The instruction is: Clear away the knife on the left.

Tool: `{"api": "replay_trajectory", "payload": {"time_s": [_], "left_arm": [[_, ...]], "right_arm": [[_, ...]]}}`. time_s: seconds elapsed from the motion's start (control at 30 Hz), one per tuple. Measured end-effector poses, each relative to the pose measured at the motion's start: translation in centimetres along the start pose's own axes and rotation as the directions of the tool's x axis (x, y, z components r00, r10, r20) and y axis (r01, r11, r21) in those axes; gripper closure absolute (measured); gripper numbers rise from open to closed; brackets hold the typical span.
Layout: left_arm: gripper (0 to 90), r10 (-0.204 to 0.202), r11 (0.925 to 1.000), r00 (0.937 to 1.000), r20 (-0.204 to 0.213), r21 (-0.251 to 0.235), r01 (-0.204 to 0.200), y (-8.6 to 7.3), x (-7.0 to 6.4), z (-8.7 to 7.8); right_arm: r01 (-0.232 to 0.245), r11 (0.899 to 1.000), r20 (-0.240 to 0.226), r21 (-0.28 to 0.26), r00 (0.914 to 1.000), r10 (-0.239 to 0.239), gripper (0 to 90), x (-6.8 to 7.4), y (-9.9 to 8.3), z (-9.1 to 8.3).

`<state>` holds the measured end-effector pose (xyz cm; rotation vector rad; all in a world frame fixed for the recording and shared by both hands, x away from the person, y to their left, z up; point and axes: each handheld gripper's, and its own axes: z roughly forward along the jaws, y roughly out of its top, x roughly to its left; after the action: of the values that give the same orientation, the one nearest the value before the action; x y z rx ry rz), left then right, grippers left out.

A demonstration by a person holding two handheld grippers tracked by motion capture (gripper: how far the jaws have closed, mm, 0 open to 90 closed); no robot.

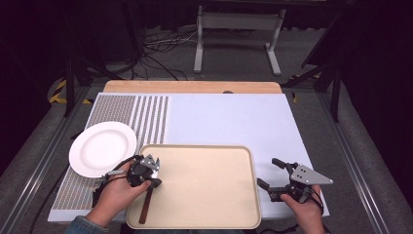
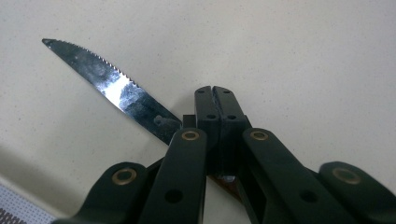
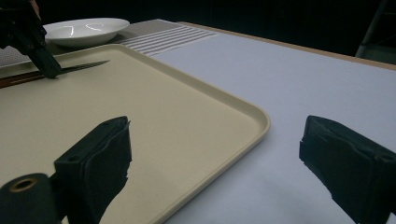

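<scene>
A knife with a serrated blade (image 2: 112,86) and a brown wooden handle (image 1: 145,207) lies low over the left part of a beige tray (image 1: 209,148). My left gripper (image 1: 152,183) is shut on the knife where blade meets handle. In the left gripper view the jaws meet at the tips (image 2: 215,91) and the blade sticks out to the upper left. My right gripper (image 1: 269,173) is open and holds nothing, just off the tray's right rim (image 3: 252,116). In the right gripper view the knife (image 3: 79,67) and the left gripper (image 3: 44,65) sit at the far left.
A white plate (image 1: 102,147) rests on the striped mat (image 1: 146,117) left of the tray, also visible as the plate (image 3: 84,29) beyond it. White table surface (image 1: 229,119) stretches behind the tray. The table's front edge is near both hands.
</scene>
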<state>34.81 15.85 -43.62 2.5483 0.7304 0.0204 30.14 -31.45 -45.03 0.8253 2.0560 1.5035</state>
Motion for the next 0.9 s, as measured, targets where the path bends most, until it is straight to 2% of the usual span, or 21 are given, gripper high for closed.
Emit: {"api": "replay_trajectory", "payload": {"time_s": [0.6, 0.87, 0.9], "left_arm": [[90.0, 0.001, 1.0, 0.9999, -0.013, 0.004, -0.001, -0.2, 0.0, -0.3], [86.9, -0.004, 0.9996, 0.9997, -0.024, -0.03, 0.003, -0.1, -0.3, -1.2], [84.8, 0.008, 0.999, 0.9997, -0.024, -0.043, -0.009, 0.0, -0.3, -1.4]], "right_arm": [[-0.002, 1.0, -0.002, 0.002, 1.0, 0.002, 9.6, 0.0, 0.0, 0.1], [-0.004, 1.0, -0.002, 0.001, 1.0, 0.004, 9.6, 0.0, 0.0, 0.0], [-0.003, 1.0, -0.001, 0.002, 1.0, 0.003, 9.6, 0.0, 0.0, 0.0]]}}
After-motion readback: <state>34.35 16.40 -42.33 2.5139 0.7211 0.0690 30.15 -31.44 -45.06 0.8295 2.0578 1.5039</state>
